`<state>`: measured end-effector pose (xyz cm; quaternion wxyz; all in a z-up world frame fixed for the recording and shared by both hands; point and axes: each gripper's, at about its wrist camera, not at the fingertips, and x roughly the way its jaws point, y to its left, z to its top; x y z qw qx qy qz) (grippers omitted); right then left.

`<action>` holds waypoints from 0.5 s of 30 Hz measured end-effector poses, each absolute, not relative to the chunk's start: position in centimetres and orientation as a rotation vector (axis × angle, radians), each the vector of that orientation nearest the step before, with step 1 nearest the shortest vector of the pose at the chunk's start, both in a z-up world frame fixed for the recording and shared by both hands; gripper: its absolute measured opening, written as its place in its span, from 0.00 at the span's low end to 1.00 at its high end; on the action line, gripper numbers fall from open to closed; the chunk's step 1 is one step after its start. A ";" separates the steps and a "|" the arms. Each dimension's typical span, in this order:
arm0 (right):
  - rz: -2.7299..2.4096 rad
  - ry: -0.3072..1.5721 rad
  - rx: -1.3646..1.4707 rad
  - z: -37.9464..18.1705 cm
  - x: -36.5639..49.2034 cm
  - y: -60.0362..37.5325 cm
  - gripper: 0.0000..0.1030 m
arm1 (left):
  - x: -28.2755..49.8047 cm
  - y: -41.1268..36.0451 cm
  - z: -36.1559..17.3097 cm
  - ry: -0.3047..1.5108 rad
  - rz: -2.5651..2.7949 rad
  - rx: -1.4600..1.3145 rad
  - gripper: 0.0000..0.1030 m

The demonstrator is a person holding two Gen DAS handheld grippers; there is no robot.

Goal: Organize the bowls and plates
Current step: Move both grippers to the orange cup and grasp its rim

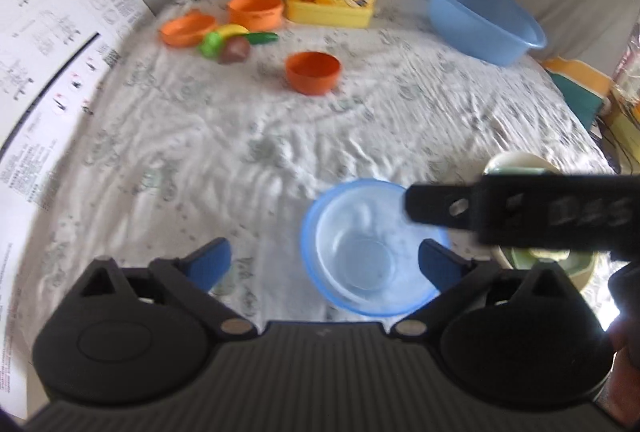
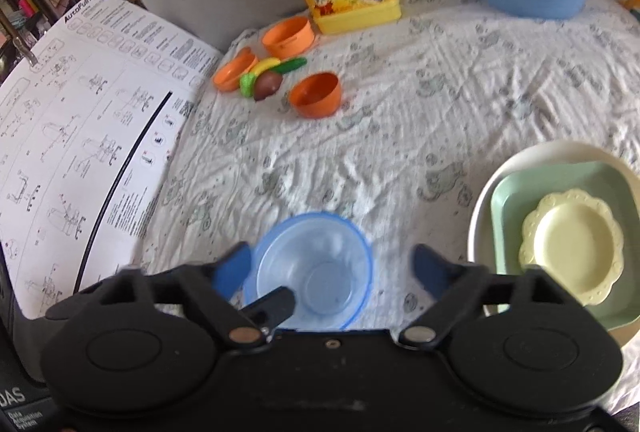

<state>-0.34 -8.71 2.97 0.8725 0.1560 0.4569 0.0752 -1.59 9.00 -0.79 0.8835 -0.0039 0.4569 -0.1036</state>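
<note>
Left gripper [image 1: 325, 264] hanging with fingers spread, gripping nothing; clear blue bowl [image 1: 374, 246] sitting on the white printed cloth [image 1: 240, 135] just ahead, toward its right finger. Right gripper [image 2: 334, 270] likewise spread wide, the same bowl [image 2: 314, 270] lying between its fingers. Stacked plates [image 2: 560, 232] resting right of it: cream, green, scalloped yellow on top

Left gripper [image 1: 326, 266], fingers [image 1: 210, 264] spread wide; clear blue bowl [image 1: 372, 248] between them on cloth-covered desk [image 1: 240, 135]; right gripper [image 1: 520, 209] crossing above; orange bowl [image 1: 313, 71] beyond.
</note>
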 end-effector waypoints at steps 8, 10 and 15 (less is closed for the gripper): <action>0.124 0.973 0.330 2.2 -0.2 -9.8 1.00 | -1.0 10.3 -2.0 1.004 -0.195 -0.059 1.00; 0.122 0.980 0.332 2.0 -0.2 -9.8 1.00 | -1.0 10.2 -2.2 1.009 -0.197 -0.059 1.00; 0.117 0.992 0.335 1.6 0.0 -9.6 1.00 | -0.8 10.1 -2.5 1.021 -0.217 -0.067 1.00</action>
